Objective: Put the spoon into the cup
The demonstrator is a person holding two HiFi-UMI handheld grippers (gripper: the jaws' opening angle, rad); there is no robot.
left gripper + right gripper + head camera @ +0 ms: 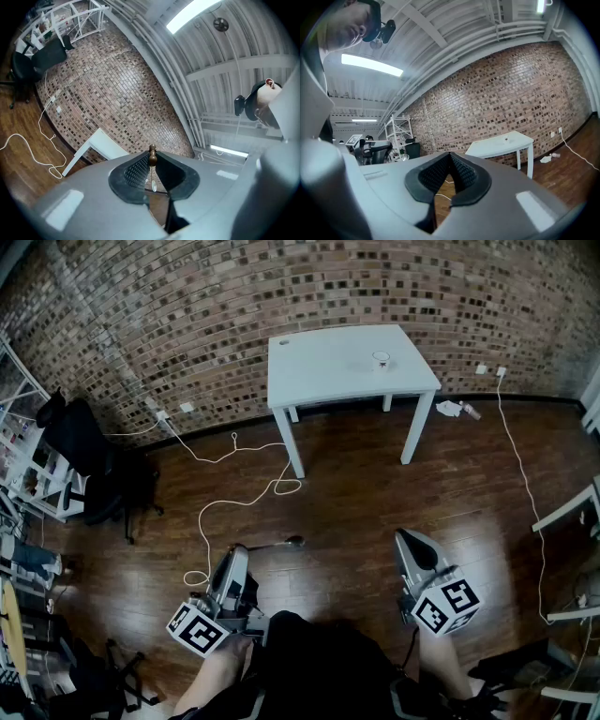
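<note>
A brick wall (234,306) backs a dark wood floor (356,493), and a white table (319,371) stands against the wall, well apart from the person. The cup (380,359) sits on the table, right of the middle and clear of every edge. It is too small to tell whether anything is in it, and the tabletop around it is bare. The spoon (274,545) is not at the cup. It is low over the floor near the person, pinched by the left gripper (241,552), whose jaws are closed onto its thin handle at their tips. The bowl sticks out toward the right, and a brown knob on the handle shows right at the jaw tips in the left gripper view. The right gripper (401,533) hangs beside it, well apart, with its tips meeting and nothing between them. The floor between the grippers and the table's front edge is open. A white cable (230,507) loops across it from the wall past the table's front left leg. A second cable (525,484) runs down the right side. A black chair (89,451) and a shelf (23,442) crowd the left edge, and pale furniture (572,512) juts in at the right.
</note>
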